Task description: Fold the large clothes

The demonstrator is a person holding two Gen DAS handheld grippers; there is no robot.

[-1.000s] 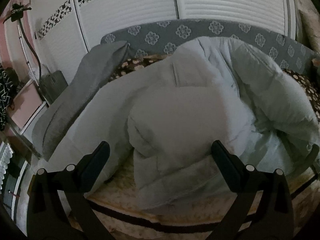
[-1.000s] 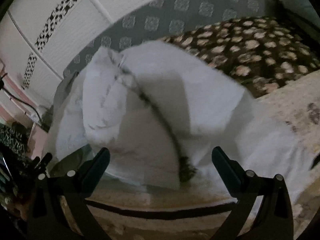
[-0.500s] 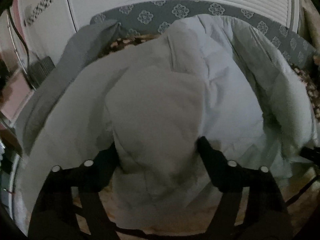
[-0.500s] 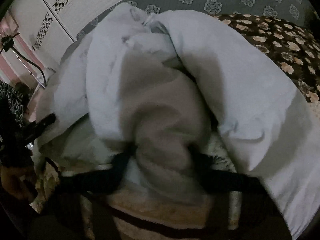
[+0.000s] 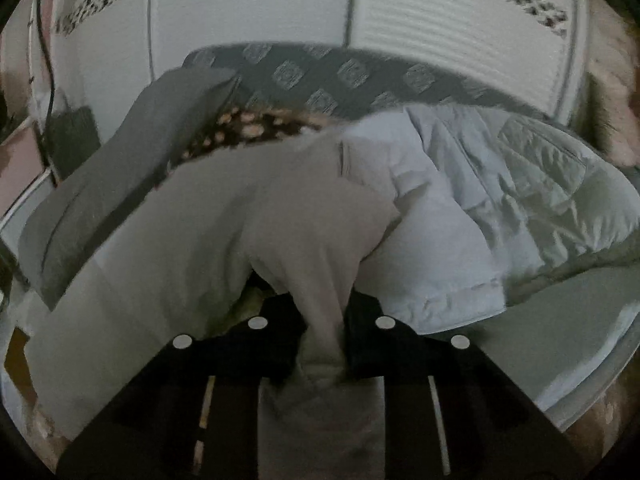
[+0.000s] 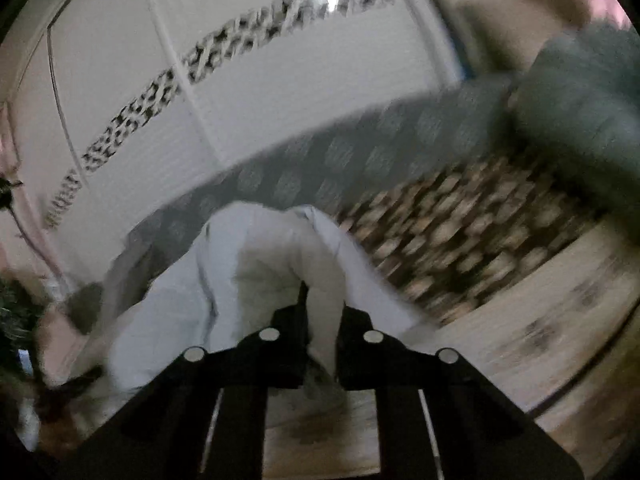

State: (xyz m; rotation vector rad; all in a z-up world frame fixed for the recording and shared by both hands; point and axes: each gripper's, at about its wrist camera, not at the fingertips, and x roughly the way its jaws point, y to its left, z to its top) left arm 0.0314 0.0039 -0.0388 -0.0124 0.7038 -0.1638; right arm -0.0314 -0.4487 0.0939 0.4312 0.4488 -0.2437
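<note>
A large pale blue-grey padded jacket (image 5: 440,216) lies bunched on the bed, its quilted greenish lining showing at the right. My left gripper (image 5: 320,308) has a thick fold of its fabric between the black fingers (image 5: 364,320); the jaws are closing and the pads press on the cloth. In the blurred right wrist view the same jacket (image 6: 256,264) hangs up in a peak from my right gripper (image 6: 322,316), whose jaws are closing tight on a narrow fold.
A grey pillow (image 5: 120,184) leans at the left. A dark floral blanket (image 6: 460,240) and beige bedspread (image 6: 520,340) cover the bed. Behind run a grey patterned headboard (image 5: 352,76) and white wardrobe doors (image 5: 248,32). A grey-green cushion (image 6: 580,120) sits far right.
Both grippers went from wide open to closed on folds of the jacket. The right one has lifted its fold, so more blanket and wardrobe show.
</note>
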